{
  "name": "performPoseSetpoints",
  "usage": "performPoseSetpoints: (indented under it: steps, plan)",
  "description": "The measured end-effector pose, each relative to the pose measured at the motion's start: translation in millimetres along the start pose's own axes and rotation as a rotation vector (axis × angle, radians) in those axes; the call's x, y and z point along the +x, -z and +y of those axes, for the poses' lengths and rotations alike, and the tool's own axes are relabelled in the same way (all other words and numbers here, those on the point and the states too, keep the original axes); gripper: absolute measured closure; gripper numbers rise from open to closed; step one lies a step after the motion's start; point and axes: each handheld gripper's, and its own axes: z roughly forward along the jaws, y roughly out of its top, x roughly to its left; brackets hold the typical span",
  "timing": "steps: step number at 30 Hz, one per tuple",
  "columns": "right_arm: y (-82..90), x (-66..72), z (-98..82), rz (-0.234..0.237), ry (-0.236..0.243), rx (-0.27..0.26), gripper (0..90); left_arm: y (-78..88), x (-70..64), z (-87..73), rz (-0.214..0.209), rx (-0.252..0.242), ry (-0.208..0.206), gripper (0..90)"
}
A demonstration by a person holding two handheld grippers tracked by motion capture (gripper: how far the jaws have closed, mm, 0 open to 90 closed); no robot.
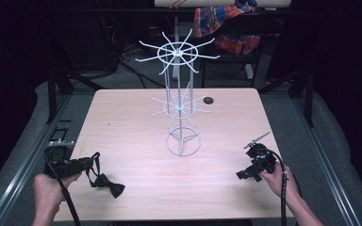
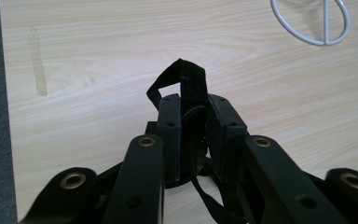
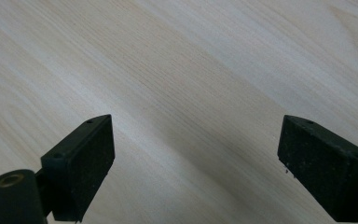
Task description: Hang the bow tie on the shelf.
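A black bow tie [image 1: 106,182] lies near the table's front left corner, its strap running up to my left gripper [image 1: 93,161]. That gripper is shut on the bow tie's strap [image 2: 186,79], a loop of which sticks out past the fingertips in the left gripper view. A white wire rack [image 1: 181,99] with two tiers of radiating hooks stands at the table's middle, its ring base [image 2: 313,23] at the top right of the left gripper view. My right gripper [image 1: 242,175] is held low at the front right, open, with bare wood between its fingers [image 3: 81,161].
The light wood table [image 1: 132,117] has a small dark hole [image 1: 209,100] near its back edge. A chair with plaid cloth [image 1: 224,23] stands behind the table. Grey floor and metal rails flank both sides.
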Motion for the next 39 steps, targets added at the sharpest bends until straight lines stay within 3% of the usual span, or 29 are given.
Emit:
performPoseSetpoints:
  steps: [7, 14, 24, 39]
  plan:
    - [-0.2, 2.2, -0.1, 0.009, -0.006, -0.011, 10.5, 8.4, -7.1, 6.6, -0.003, -0.031, -0.025, 76.2]
    - [2.2, 1.1, -0.8, -0.01, -0.003, -0.004, 10.5, 16.6, -11.2, 13.2, -0.002, -0.056, -0.044, 76.2]
    - [1.9, 1.5, -1.1, -0.007, -0.01, -0.013, 10.5, 18.8, -16.7, 22.4, 0.001, -0.075, -0.06, 76.2]
    - [1.5, 0.0, -1.5, -0.013, -0.009, -0.006, 10.5, 17.9, -28.3, 51.7, -0.006, -0.085, -0.109, 76.3]
